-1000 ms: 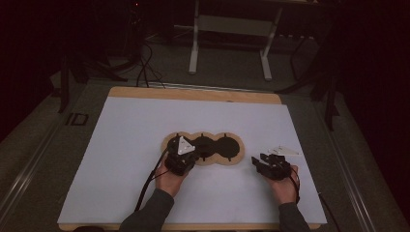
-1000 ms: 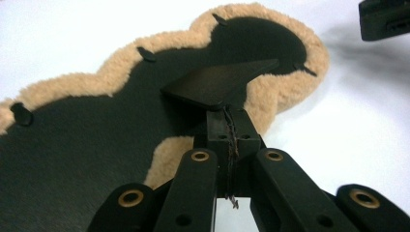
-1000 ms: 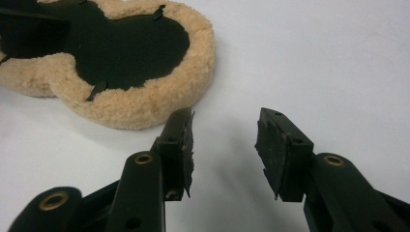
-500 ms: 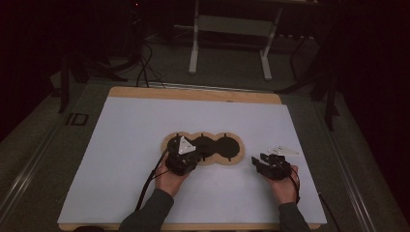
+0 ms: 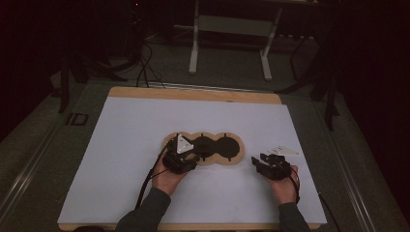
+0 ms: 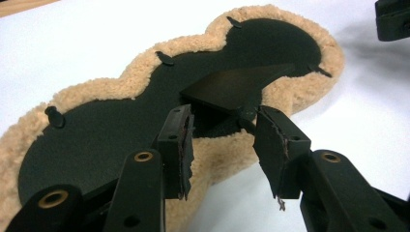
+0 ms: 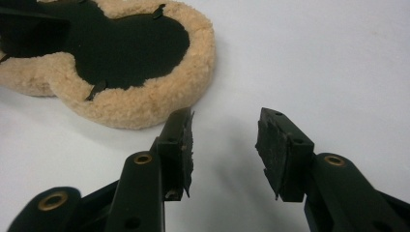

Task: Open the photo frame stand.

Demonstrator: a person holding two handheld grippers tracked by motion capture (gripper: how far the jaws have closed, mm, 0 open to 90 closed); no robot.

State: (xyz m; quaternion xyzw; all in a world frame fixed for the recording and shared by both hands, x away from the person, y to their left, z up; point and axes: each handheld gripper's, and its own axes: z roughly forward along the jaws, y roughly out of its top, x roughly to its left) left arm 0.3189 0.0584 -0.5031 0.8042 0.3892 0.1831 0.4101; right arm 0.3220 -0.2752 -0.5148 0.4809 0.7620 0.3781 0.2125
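A three-lobed mat (image 5: pixel 227 146) with a black middle and a tan fleece rim (image 7: pixel 145 104) lies flat on the white table. My left gripper (image 5: pixel 190 152) sits at the mat's left lobe. Its jaws have just been opening, and my left gripper (image 6: pixel 225 121) now stands open. The mat's (image 6: pixel 96 130) near rim lies in the gap, untouched by the pads. Just beyond the jaws, a black flap (image 6: pixel 232 87) stands lifted off the mat. My right gripper (image 5: pixel 261 158) rests to the right of the mat. My right gripper (image 7: pixel 225 118) is open over bare table.
The white sheet covers a wooden board whose far edge (image 5: pixel 193 94) shows. Beyond it are dark floor, cables (image 5: pixel 145 63) and a stand's legs (image 5: pixel 194 53). The right gripper's body (image 6: pixel 394 19) shows past the mat's far lobe.
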